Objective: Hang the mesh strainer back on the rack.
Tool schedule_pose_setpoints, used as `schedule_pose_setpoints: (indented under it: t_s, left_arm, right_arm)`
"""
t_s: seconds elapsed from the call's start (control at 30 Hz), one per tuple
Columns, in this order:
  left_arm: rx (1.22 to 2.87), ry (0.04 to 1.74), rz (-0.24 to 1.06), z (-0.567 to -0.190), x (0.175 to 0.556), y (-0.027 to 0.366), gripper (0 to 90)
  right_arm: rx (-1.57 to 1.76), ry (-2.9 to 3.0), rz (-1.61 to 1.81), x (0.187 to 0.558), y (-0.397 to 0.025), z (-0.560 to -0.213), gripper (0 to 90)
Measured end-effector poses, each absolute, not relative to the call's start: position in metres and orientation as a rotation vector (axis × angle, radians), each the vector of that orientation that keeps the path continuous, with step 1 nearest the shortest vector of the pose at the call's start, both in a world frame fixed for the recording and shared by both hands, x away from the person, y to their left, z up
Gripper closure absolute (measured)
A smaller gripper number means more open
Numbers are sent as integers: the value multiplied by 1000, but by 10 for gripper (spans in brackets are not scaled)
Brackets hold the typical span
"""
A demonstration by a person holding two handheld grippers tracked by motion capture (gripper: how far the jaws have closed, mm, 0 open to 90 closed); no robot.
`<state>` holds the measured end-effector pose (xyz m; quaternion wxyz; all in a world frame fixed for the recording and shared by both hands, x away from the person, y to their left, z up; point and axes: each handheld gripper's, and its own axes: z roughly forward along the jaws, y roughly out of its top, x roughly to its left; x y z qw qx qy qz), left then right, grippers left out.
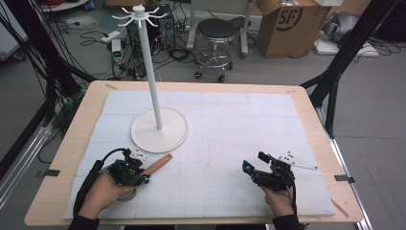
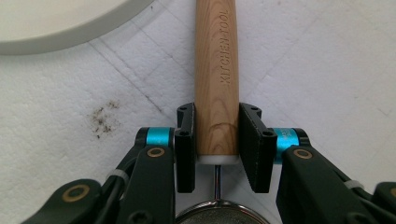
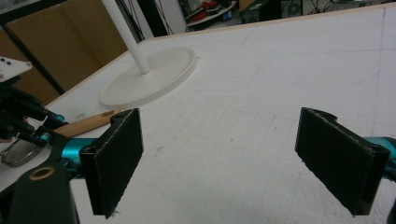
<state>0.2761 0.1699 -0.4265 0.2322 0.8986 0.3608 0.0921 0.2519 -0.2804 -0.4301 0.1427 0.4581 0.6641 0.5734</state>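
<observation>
While left tongs (image 2: 217,140) pinch it, handle (image 2: 216,70) points stand-ward

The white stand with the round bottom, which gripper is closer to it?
Left. The left gripper sits just below the white stand's round base, shut on a wooden handle. The right gripper is open, farther off across the table.

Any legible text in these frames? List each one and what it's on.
"KITCHEN TOOL": engraved along the wooden handle clamped in the left gripper.
"SF": printed on the cardboard box on the floor beyond the table.
Nothing else is readable.
</observation>
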Motion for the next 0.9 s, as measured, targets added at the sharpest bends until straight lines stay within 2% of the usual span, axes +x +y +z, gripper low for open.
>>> schedule_pose_setpoints:
  t_s: [0.1,0.4,0.53,0.63,0.9]
  left_arm:
    - [2432,987,261,-429,274,174,695]
    - [2355,987,172,-430,278,186,701]
    - [2256,954,73,-424,277,198,708]
    - [2231,947,84,-418,274,200,708]
    - [2338,953,143,-430,277,188,708]
  right_arm:
    - [1318,1907,1656,252,-280,-430,144]
    - [1324,1898,1647,254,-282,-430,144]
    - [1329,1894,1648,254,-283,-430,144]
    - [1329,1893,1647,254,-284,-430,144]
    - [1331,1878,1653,253,-285,-429,144]
